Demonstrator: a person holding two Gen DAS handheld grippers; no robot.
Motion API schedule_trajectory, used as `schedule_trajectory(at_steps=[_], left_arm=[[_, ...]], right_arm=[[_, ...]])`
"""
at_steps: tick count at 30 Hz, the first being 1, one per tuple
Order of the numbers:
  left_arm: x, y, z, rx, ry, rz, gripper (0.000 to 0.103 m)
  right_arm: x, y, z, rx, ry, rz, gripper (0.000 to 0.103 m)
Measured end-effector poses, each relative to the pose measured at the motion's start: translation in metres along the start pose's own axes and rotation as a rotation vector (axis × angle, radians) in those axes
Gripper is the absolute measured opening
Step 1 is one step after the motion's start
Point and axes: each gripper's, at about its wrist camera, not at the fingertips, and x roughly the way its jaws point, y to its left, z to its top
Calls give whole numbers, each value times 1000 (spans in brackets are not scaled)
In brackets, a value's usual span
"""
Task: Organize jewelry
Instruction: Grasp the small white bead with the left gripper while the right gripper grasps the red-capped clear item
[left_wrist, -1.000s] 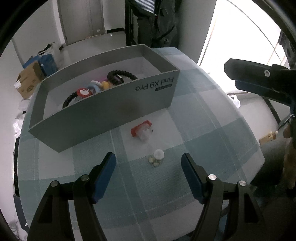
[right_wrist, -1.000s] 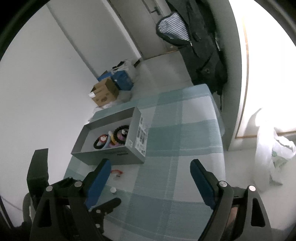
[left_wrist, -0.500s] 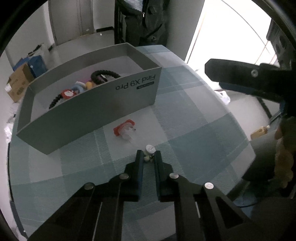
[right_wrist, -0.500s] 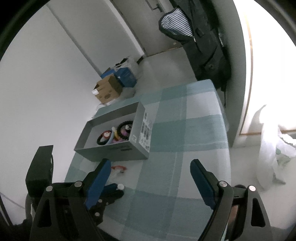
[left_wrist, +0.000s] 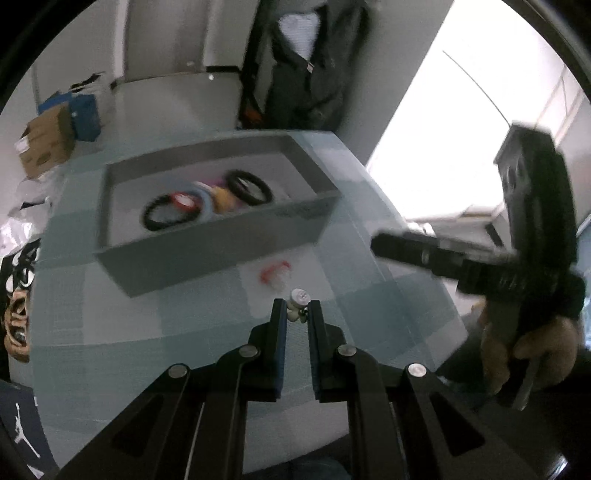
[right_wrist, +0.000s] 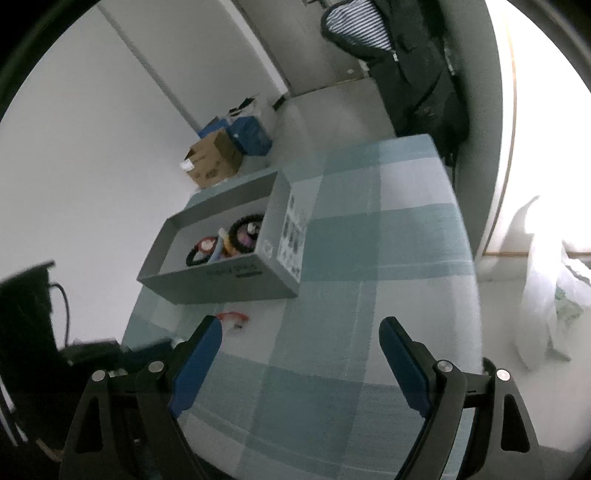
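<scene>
Most of the jewelry already lies in the grey box (left_wrist: 207, 236) that stands toward the far side of the bench (left_wrist: 369, 295): two black bracelets (left_wrist: 168, 213), a pale blue ring-shaped piece and a few pink, red and yellow bits sit on its floor, too blurred to name more closely; two pieces are outside it. Your left claw (left_wrist: 297, 314) is drawn narrow around the small white beaded piece (left_wrist: 298, 300), which sits pinched at the very tips of the fingers (left_wrist: 279, 325) and appears lifted clear of the checked cloth, though the blur leaves that uncertain; by my reading, you have it in hand and it only needs carrying over the near wall of the box. The red-and-clear piece (left_wrist: 275, 274) lies on the cloth just in front of that near wall, untouched; it looks like the last one left. Your right claw (right_wrist: 300, 360) stands wide with nothing between its blue pads (right_wrist: 195, 363), held above the near part of the bench.
</scene>
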Motion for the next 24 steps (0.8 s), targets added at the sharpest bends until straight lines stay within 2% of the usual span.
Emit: schedule_trajectory(at_steps=[5, 9, 14, 22, 24], left_arm=[[-19, 20, 8, -81, -71, -15, 7], [-28, 32, 16, -131, -103, -45, 7], [-26, 49, 20, -187, -111, -50, 7], [-35, 67, 24, -228, -139, -54, 7], [-37, 69, 26, -236, -148, -58, 7]], right_arm=[[17, 16, -3, -46, 39, 22, 77], [30, 31, -6, -103, 67, 6, 63], [42, 45, -6, -142, 80, 20, 61], [62, 64, -10, -212, 116, 17, 45], [65, 68, -10, -228, 123, 16, 44]])
